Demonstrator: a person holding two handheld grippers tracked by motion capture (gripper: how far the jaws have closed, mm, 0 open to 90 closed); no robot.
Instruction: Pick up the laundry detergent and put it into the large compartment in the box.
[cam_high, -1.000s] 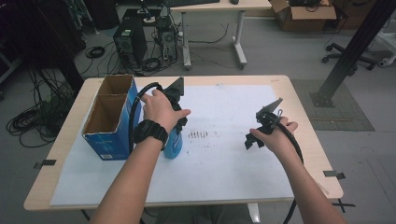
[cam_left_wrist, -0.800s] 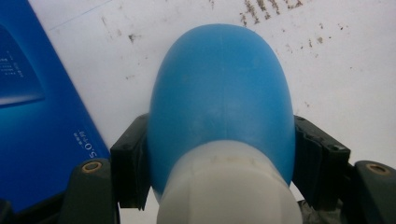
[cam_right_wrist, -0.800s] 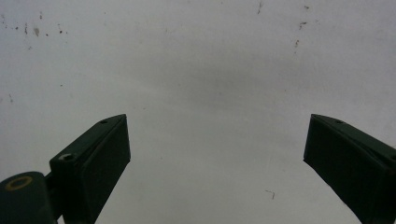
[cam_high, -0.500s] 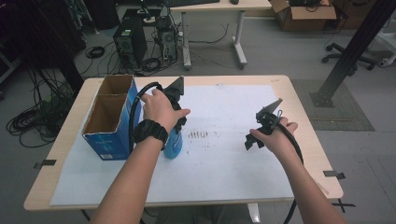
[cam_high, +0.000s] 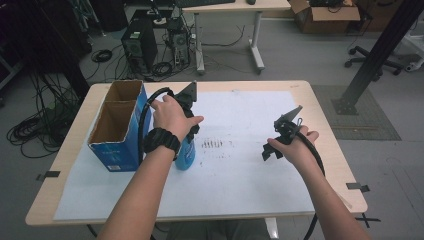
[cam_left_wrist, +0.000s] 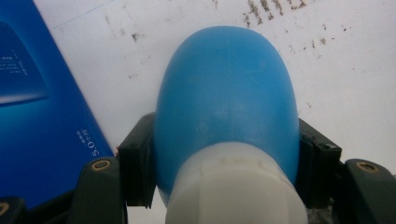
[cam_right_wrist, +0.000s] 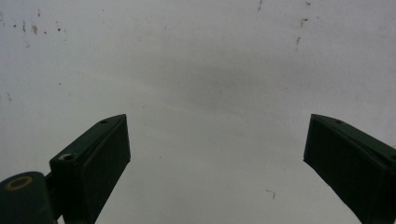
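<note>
The left gripper (cam_high: 186, 131) is clamped on a blue bottle (cam_high: 186, 152) that stands upright on the white paper sheet (cam_high: 240, 180) covering the wooden table (cam_high: 325, 125); in the left gripper view its two black jaws press against the bottle's (cam_left_wrist: 226, 93) sides just below the white cap (cam_left_wrist: 236, 186); the left hand (cam_high: 172, 117) wraps over the gripper from above, with a black watch (cam_high: 162, 141) on the wrist. The bottle sits just beside an open blue cardboard box (cam_high: 117, 127) on its left, at the left part of the table; the box has two compartments; on the box's (cam_left_wrist: 42, 116) blue side small white print runs sideways and seems to read "S.O TM", the rest too small to read. The right hand (cam_high: 295, 147) holds the right gripper (cam_high: 282, 135) above the right part of the sheet, well apart from the bottle; its jaws stand wide apart with nothing between them, as the right gripper (cam_right_wrist: 217, 154) view shows over bare, speckled paper. Between the two grippers the sheet carries a row of short dark marks (cam_high: 212, 145), not legible as writing. On the floor beyond the far edge stand computer towers (cam_high: 137, 47) among cables.
</note>
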